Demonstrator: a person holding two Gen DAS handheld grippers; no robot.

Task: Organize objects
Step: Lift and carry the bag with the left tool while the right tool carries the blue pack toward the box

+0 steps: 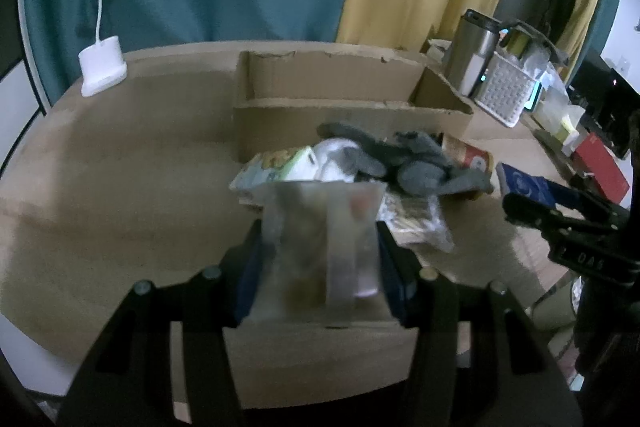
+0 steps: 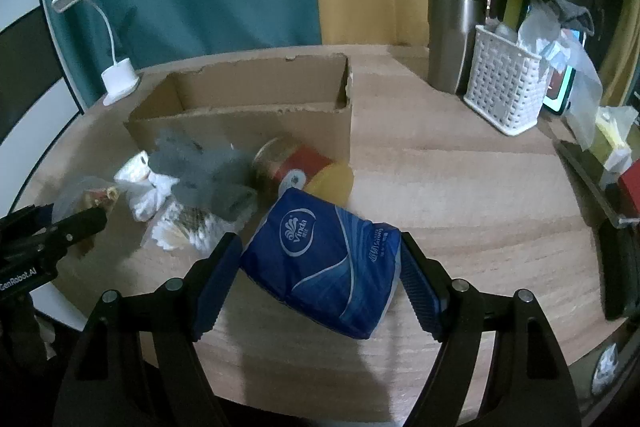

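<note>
- Left gripper (image 1: 320, 251): fingers clamped on a clear packet (image 1: 320, 243), held above the table (image 1: 100, 187) before the box (image 1: 340, 107).
- Right gripper (image 2: 320, 283): pads pinching a blue tissue pack (image 2: 324, 263) near the can (image 2: 292, 159) and grey cloth (image 2: 204, 175).

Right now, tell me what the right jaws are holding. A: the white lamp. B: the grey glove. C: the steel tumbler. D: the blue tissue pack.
D: the blue tissue pack sits between the two pads of the right gripper, which press its sides, while the tumbler, lamp and glove lie farther back on the table.
</note>
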